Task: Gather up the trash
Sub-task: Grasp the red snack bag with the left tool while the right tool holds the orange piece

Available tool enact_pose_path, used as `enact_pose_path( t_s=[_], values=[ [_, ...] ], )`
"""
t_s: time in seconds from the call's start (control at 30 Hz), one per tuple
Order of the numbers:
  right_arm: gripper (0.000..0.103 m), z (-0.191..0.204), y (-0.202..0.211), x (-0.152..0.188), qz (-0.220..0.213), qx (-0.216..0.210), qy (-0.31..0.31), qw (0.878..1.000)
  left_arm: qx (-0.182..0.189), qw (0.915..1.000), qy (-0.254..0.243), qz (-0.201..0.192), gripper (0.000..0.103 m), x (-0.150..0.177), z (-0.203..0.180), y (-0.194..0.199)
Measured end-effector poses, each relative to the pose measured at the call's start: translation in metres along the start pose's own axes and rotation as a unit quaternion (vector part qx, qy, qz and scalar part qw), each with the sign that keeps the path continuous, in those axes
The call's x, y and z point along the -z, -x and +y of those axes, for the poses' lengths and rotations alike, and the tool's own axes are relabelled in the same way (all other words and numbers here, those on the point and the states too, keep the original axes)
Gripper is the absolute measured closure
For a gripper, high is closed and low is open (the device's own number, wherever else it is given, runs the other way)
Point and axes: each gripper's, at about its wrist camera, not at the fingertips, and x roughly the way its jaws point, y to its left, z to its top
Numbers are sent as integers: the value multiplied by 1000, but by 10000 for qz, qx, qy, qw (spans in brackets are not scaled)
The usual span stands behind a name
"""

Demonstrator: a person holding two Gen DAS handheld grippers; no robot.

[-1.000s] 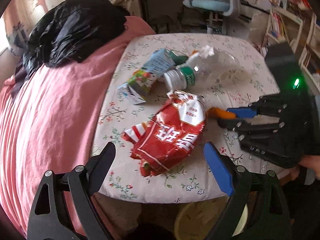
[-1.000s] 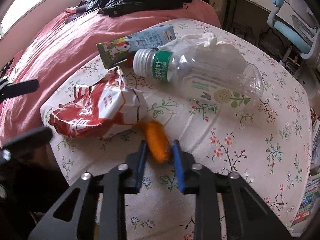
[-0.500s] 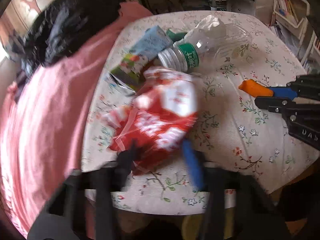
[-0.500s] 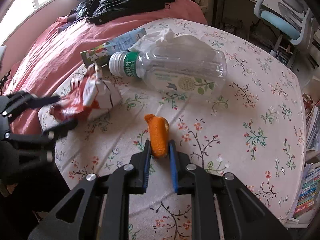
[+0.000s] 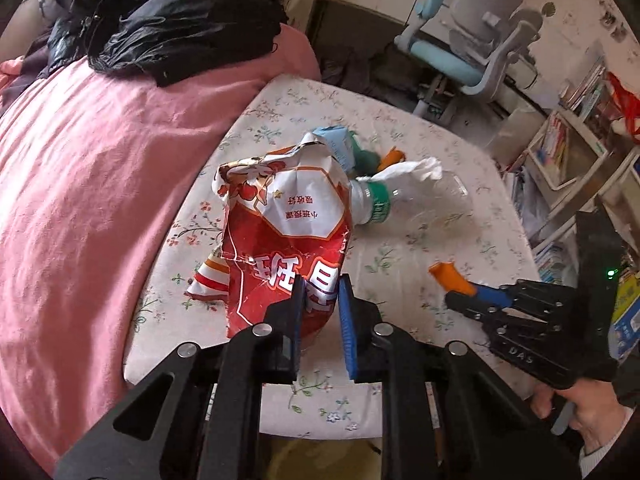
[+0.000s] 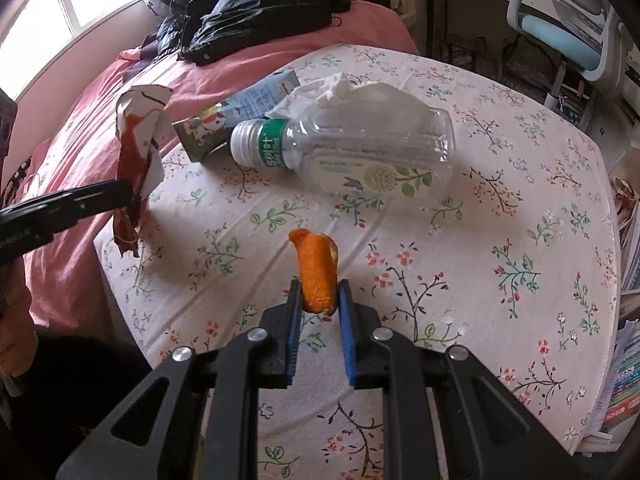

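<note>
Pink bed (image 5: pixel 92 184) runs along the worktop's far-left side w/ a black jacket (image 5: pixel 168 20) heaped on it; blue-grey chair (image 5: pixel 472 56) stands beyond, bookshelves (image 5: pixel 576 136) off to the right. Worktop (image 6: pixel 520 216) is round-edged, covered in a floral cloth. On it, an empty clear plastic bottle (image 6: pixel 360 152) lies on its side, white cap (image 6: pixel 246 142) pointing toward the bed, green label at the neck; a crumpled white tissue (image 6: pixel 352 92) rests against its upper side. Just behind the cap lies a flattened drink carton (image 6: pixel 240 112), partly under the tissue. Left gripper (image 5: pixel 320 300) has its jaws closed down to a narrow gap on the lower part of a red-and-white snack bag (image 5: pixel 284 240), which stands up crumpled above the worktop edge nearest the bed; from the right wrist cam the bag hangs lifted off the cloth, pinched by that gripper. Right gripper (image 6: pixel 319 300) has its jaws nearly together, clamped on one end of an orange peel (image 6: pixel 316 268); the peel sticks forward past the tips, raised above the worktop, between the bottle and the near edge. Another small orange scrap (image 5: pixel 390 158) lies behind the carton.
</note>
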Motion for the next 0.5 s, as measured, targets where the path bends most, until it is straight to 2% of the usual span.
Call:
enact_pose_path(
  t_s=[0.13,0.5],
  values=[
    [84,0,3,2,-36,-24,9,10000,38,9998,-145,-107,87,2,-8,7],
    [84,1,14,5,-164,-66,-36,9998,142,9994,-150,-264,87,5,-10,21]
  ],
)
